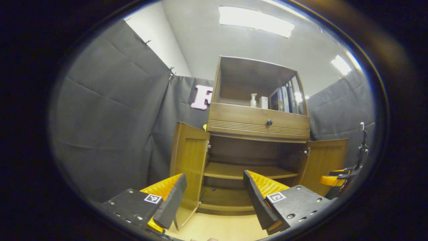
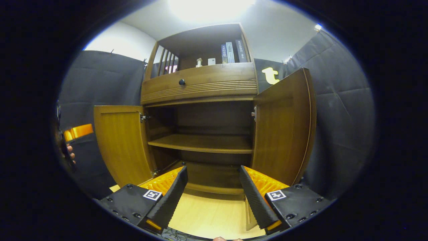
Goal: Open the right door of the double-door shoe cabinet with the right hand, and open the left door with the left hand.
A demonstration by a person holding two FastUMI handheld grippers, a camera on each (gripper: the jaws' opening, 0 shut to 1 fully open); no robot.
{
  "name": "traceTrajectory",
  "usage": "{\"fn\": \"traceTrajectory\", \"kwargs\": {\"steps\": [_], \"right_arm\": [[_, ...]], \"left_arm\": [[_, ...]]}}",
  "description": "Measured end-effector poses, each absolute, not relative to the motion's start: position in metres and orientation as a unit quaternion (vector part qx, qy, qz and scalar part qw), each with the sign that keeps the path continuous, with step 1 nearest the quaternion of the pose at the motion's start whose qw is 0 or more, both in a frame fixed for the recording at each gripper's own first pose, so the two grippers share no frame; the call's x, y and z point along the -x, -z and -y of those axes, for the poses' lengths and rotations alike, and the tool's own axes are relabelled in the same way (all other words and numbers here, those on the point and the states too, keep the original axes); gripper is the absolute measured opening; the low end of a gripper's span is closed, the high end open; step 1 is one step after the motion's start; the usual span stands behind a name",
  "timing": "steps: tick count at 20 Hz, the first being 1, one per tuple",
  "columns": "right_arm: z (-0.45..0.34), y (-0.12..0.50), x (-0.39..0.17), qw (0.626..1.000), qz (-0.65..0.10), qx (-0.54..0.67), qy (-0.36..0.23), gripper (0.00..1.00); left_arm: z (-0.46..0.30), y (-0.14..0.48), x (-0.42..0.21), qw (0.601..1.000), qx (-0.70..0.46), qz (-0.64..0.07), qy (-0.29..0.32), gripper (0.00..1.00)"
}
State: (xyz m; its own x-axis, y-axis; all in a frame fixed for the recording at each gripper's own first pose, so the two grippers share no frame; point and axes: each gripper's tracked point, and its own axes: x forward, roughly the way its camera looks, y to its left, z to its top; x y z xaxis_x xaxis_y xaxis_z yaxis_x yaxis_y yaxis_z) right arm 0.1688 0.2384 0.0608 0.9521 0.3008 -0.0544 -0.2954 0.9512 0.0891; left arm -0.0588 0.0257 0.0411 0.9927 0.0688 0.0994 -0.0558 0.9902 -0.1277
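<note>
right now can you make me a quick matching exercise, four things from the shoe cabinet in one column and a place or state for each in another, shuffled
Things:
1. left door
2. books
3. drawer knob
4. left gripper

Places or states:
a. standing upright on the top shelf
b. swung wide open
c. on the front of the drawer
d. open, holding nothing

Pairs: 1-b, 2-a, 3-c, 4-d

Warm brown wood-grain cabinet (image 2: pixel 200 83), its doors (image 2: pixel 284 127) the same, with a black knob (image 2: pixel 182 81) on the drawer; white bottle (image 1: pixel 253 99) and dark books (image 1: pixel 284 98) on top shelf; pale wood floor (image 2: pixel 214 214); dark grey cloth wall (image 1: pixel 107 127)
</note>
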Motion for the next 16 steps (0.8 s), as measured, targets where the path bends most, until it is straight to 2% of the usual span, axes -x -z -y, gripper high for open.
{"fn": "traceTrajectory", "kwargs": {"steps": [5, 10, 11, 16], "right_arm": [[-0.217, -0.056, -0.163, 0.985, -0.024, -0.053, -0.165, 0.98], [-0.193, -0.041, -0.155, 0.986, -0.032, -0.052, -0.153, 0.96], [-0.189, -0.040, -0.154, 0.987, -0.030, -0.052, -0.148, 0.92], [-0.193, -0.029, -0.151, 0.990, -0.039, -0.041, -0.131, 0.92]], "left_arm": [[0.022, -0.040, 0.044, 0.995, 0.069, 0.044, -0.048, 0.98], [0.059, -0.035, 0.047, 0.996, 0.062, 0.040, -0.050, 0.98], [0.058, -0.028, 0.050, 0.997, 0.050, 0.033, -0.057, 0.98], [0.045, 0.020, 0.044, 0.996, 0.051, -0.042, -0.065, 0.98]]}}
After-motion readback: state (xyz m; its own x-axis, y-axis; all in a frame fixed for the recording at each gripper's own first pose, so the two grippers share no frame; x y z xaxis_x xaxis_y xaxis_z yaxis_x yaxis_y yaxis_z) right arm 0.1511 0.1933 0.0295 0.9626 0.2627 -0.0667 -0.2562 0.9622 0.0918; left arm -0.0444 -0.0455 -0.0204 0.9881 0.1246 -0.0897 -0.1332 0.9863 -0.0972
